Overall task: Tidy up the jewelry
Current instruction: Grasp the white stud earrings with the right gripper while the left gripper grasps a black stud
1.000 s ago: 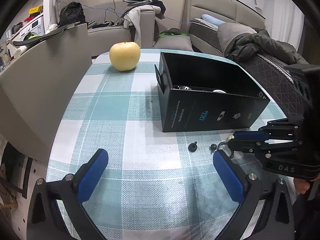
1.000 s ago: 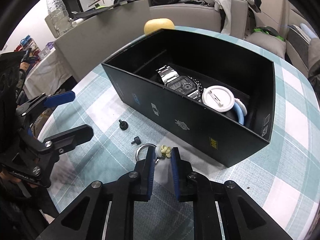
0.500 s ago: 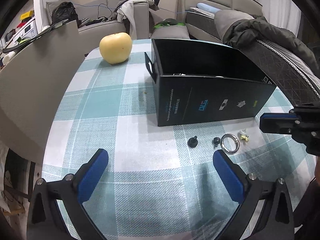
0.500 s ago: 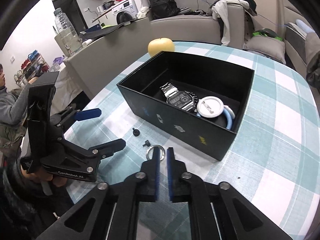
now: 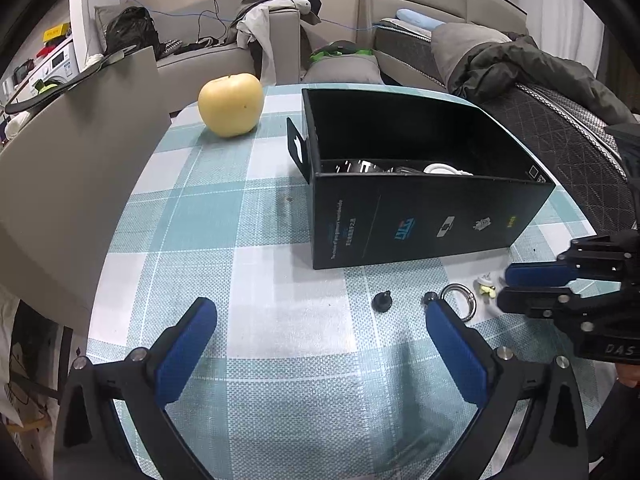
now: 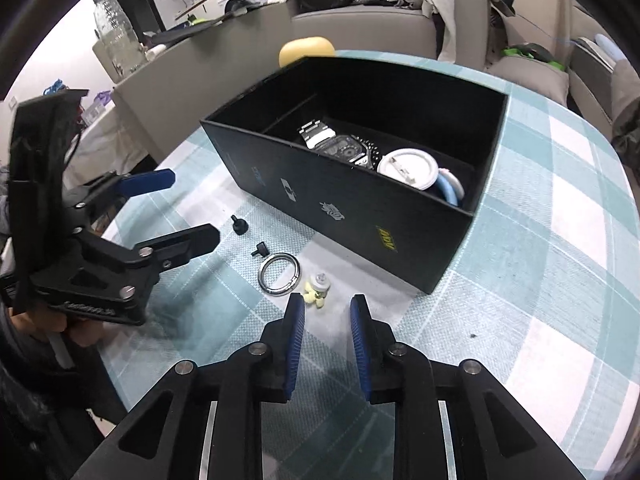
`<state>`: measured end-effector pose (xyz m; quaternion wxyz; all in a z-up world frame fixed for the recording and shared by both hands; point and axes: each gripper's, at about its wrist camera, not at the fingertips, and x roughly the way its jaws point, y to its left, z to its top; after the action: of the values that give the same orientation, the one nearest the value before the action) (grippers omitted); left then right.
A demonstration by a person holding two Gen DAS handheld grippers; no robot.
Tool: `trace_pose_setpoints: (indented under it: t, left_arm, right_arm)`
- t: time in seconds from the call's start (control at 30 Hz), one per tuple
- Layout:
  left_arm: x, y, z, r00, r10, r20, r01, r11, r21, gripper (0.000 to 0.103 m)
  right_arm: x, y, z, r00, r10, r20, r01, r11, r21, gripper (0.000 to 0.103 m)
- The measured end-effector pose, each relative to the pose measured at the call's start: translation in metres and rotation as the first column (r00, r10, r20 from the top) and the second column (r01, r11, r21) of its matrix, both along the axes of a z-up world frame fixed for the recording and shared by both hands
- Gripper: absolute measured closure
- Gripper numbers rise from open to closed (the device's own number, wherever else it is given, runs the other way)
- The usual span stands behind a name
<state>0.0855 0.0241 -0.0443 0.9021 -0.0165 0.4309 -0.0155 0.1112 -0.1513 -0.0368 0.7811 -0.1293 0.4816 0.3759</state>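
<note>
A black open box [image 6: 360, 216] [image 5: 420, 224] stands on the checked tablecloth. Inside it lie a steel watch [image 6: 340, 150], a white round piece [image 6: 408, 168] and a light blue ring [image 6: 450, 190]. In front of the box lie a silver ring [image 6: 279, 273] [image 5: 460, 300], a small pale yellow charm [image 6: 316, 290] [image 5: 485, 285] and two black studs [image 6: 240, 226] [image 6: 260, 249]. My right gripper [image 6: 326, 306] [image 5: 503, 288] sits low just short of the charm, its jaws opening with nothing between them. My left gripper [image 5: 320, 312] [image 6: 194, 206] is wide open and holds nothing.
A yellow apple [image 5: 230, 104] sits beyond the box on the far left of the table. A grey chair back [image 5: 80, 152] stands against the table's left edge. A sofa with clothes lies behind. A hand [image 6: 44, 324] holds the left gripper.
The right gripper's jaws closed and pulled back from the charm, then came low again and parted. The charm and ring still lie on the cloth. The left gripper kept its place.
</note>
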Motion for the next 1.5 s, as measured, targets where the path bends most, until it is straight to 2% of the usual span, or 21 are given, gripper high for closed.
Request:
trace_pose_setpoints:
  t: [0.3,0.6,0.63,0.67,0.83,1.0,1.07,1.23,1.37,1.43,1.5]
  left_arm:
    - [-0.001,0.003,-0.004,1.0,-0.002,-0.009,0.002,1.0,-0.001,0.002]
    - [-0.003,0.005,-0.003,1.0,0.005,-0.006,-0.005,1.0,-0.004,0.002]
    - [-0.003,0.005,-0.003,1.0,0.005,-0.006,-0.005,1.0,-0.004,0.002]
    - [-0.002,0.005,-0.003,1.0,0.005,-0.007,-0.005,1.0,-0.004,0.002]
    - [-0.002,0.005,-0.003,1.0,0.001,-0.006,-0.001,1.0,-0.007,0.002]
    - [0.0,-0.002,-0.003,1.0,-0.016,-0.004,0.016,1.0,0.012,0.002]
    - [0.001,-0.006,-0.004,0.999,-0.033,-0.001,0.033,0.999,0.018,0.01]
    - [0.004,-0.013,-0.009,0.997,-0.075,-0.025,0.075,0.997,0.027,0.043]
    - [0.006,-0.017,-0.008,0.995,-0.1,-0.028,0.101,0.995,0.024,0.051]
    - [0.008,-0.02,-0.007,0.992,-0.12,-0.025,0.121,0.992,0.022,0.066]
    - [0.009,-0.025,-0.006,0.99,-0.141,-0.025,0.142,0.99,0.021,0.076]
  right_arm:
    - [-0.001,0.019,-0.003,0.996,0.029,0.082,-0.023,0.997,-0.07,0.08]
    - [0.002,0.025,-0.003,0.994,0.047,0.094,-0.04,0.996,-0.081,0.08]
    - [0.001,0.026,-0.003,0.994,0.05,0.102,-0.042,0.996,-0.085,0.083]
    - [0.001,0.028,-0.004,0.992,0.056,0.11,-0.047,0.995,-0.086,0.091]
    - [-0.005,0.021,0.001,0.989,0.066,0.129,-0.059,0.997,-0.059,0.093]
    - [-0.007,0.01,0.016,0.99,0.058,0.131,-0.06,0.998,0.007,0.093]
    - [-0.007,0.007,0.018,0.99,0.052,0.129,-0.055,0.998,0.018,0.093]
    - [-0.004,0.004,0.022,0.992,0.041,0.123,-0.046,0.998,0.032,0.093]
    - [-0.004,0.003,0.025,0.992,0.035,0.124,-0.041,0.998,0.041,0.093]
    - [-0.004,0.002,0.028,0.991,0.032,0.128,-0.038,0.998,0.045,0.093]
    - [-0.004,0.0,0.031,0.991,0.03,0.131,-0.037,0.998,0.051,0.093]
